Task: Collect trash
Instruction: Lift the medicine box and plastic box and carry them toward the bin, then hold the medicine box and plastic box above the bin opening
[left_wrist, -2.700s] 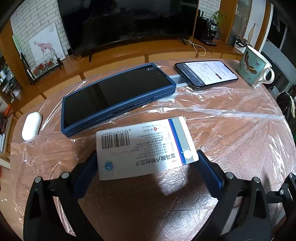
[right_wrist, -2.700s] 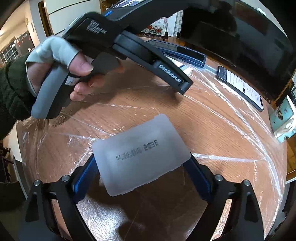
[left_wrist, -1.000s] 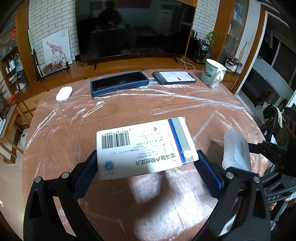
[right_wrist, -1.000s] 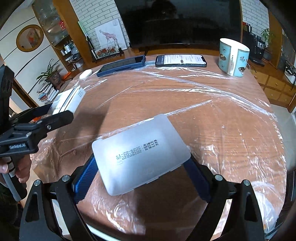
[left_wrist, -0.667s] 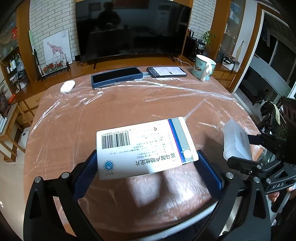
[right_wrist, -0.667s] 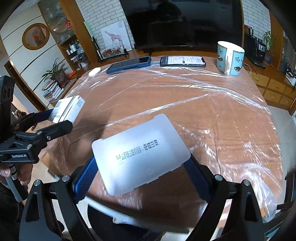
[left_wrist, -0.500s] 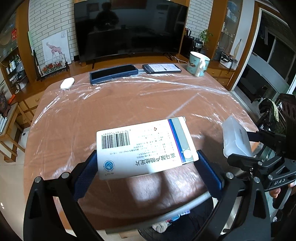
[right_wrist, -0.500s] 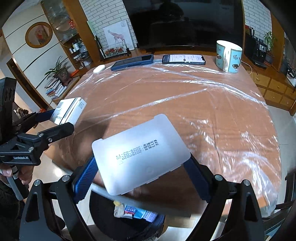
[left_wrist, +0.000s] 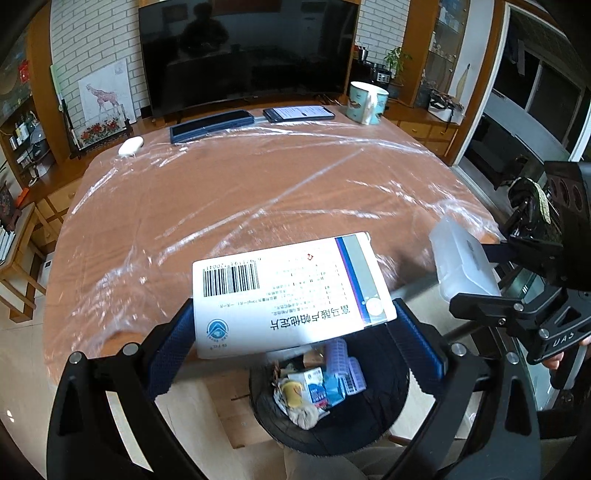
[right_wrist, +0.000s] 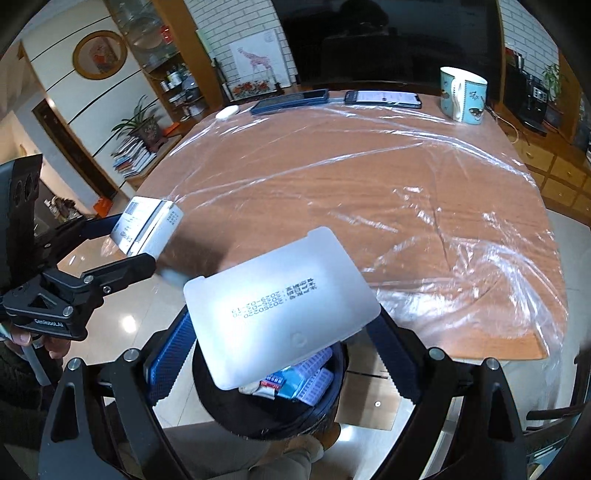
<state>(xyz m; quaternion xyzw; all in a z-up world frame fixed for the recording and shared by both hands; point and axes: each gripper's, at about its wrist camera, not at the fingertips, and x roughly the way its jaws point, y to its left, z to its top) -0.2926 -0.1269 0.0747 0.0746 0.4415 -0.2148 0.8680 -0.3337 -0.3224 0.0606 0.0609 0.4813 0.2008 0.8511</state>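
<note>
My left gripper (left_wrist: 295, 332) is shut on a white medicine box (left_wrist: 288, 291) with a barcode and a blue stripe, gripped by its two short ends. My right gripper (right_wrist: 284, 350) is shut on a frosted white plastic case (right_wrist: 280, 306) with a printed date. Both items hang past the near edge of the table, over a black bin (left_wrist: 332, 432) on the floor that holds several wrappers and a purple blister pack. The bin (right_wrist: 266, 417) also shows below the case in the right wrist view. Each gripper appears at the side of the other's view with its load.
The wooden table (left_wrist: 240, 192) is covered in clear plastic film. At its far edge lie a white earbud case (left_wrist: 130, 146), a blue-cased tablet (left_wrist: 212, 125), a phone (left_wrist: 299, 112) and a mug (left_wrist: 367, 102). Tiled floor surrounds the bin.
Both grippers have drawn back from over the table, past its near edge. The bin has come into view beneath them. Both grips are unchanged.
</note>
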